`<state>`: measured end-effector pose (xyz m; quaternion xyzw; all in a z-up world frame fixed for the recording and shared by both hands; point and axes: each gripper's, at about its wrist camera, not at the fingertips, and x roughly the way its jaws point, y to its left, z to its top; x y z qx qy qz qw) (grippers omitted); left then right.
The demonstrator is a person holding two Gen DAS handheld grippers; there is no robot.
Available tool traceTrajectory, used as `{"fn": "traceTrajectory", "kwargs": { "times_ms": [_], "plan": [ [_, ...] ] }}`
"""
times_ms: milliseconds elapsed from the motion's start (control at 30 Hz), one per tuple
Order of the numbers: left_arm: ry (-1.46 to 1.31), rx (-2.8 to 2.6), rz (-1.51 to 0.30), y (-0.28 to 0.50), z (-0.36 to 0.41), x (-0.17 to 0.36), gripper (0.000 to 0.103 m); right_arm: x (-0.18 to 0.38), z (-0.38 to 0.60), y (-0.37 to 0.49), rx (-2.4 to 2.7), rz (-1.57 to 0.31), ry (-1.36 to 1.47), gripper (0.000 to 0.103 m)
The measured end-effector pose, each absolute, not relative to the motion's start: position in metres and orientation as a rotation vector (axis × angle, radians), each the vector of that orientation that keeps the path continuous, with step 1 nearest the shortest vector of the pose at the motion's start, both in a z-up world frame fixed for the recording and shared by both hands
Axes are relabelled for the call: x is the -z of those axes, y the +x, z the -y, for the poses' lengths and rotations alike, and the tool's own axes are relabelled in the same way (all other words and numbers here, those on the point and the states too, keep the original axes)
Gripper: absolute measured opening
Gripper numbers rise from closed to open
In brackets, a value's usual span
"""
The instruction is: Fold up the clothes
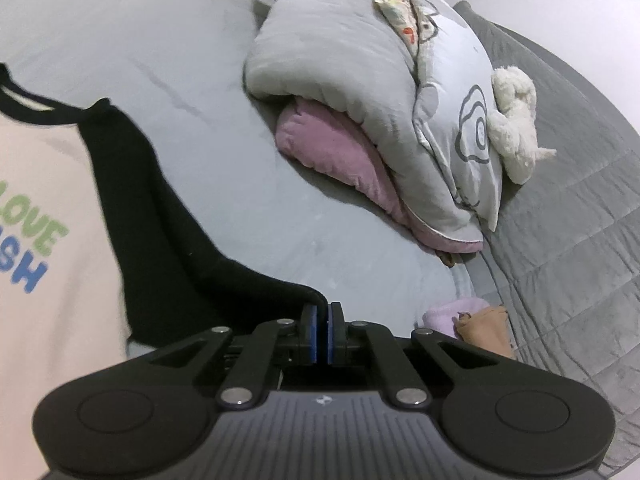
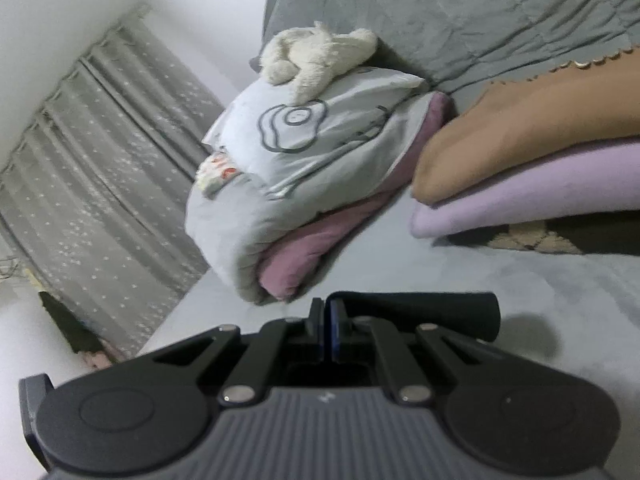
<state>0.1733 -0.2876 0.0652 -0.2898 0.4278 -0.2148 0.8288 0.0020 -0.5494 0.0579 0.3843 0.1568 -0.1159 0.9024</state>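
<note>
Pinching black cloth, the left gripper (image 1: 322,332) has its blue pads pressed together on the edge of the shirt's black sleeve (image 1: 168,240), right at the near centre of the left wrist view. That shirt (image 1: 52,248) fills the left side there: a pale pink body with green and blue lettering, black sleeve running from the collar down to the pads, all spread over the pale grey sheet (image 1: 160,60).

Over on the right wrist view, the right gripper (image 2: 326,332) is likewise clamped, pads together on a fold of black fabric (image 2: 420,312) that sticks out to the right of the fingers and hangs just above the sheet, throwing a shadow beside it. Whether this is the same shirt, the view does not show.

Far behind both grippers sits the bedding pile: a grey duvet (image 1: 320,60) folded over a mauve blanket (image 1: 340,152), a pillow (image 1: 460,120) with a drawn outline leaning on top, and a white plush toy (image 1: 516,120) resting against the pillow. To the right in the right wrist view lies a folded stack (image 2: 540,168), a tan garment on top of a lilac one, with a patterned piece peeking out underneath. Grey starred curtains (image 2: 100,160) hang far left. A quilted dark grey cover (image 1: 560,240) lies beyond the pillow.
</note>
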Motion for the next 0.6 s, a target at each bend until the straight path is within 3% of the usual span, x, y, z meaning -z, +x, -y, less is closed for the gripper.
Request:
{"fn": "traceTrajectory", "kwargs": {
  "times_ms": [267,400,467,533,600],
  "plan": [
    [-0.574,0.449,-0.898,0.195,0.298,-0.057,0.002,-0.055,0.571,-0.021,0.351,-0.313,0.777,0.004],
    [-0.589,0.442,-0.906,0.207,0.295,-0.049,0.002,-0.049,0.586,-0.025,0.403,-0.327,0.764,0.009],
    [-0.593,0.424,-0.898,0.209,0.291,-0.047,0.002,-0.044,0.582,-0.018,0.402,-0.361,0.709,0.016],
    [-0.587,0.401,-0.889,0.212,0.288,-0.045,0.002,-0.039,0.579,-0.012,0.4,-0.394,0.653,0.035],
    [-0.588,0.383,-0.888,0.215,0.286,-0.043,0.002,-0.035,0.575,-0.006,0.398,-0.427,0.597,0.042]
  ]
}}
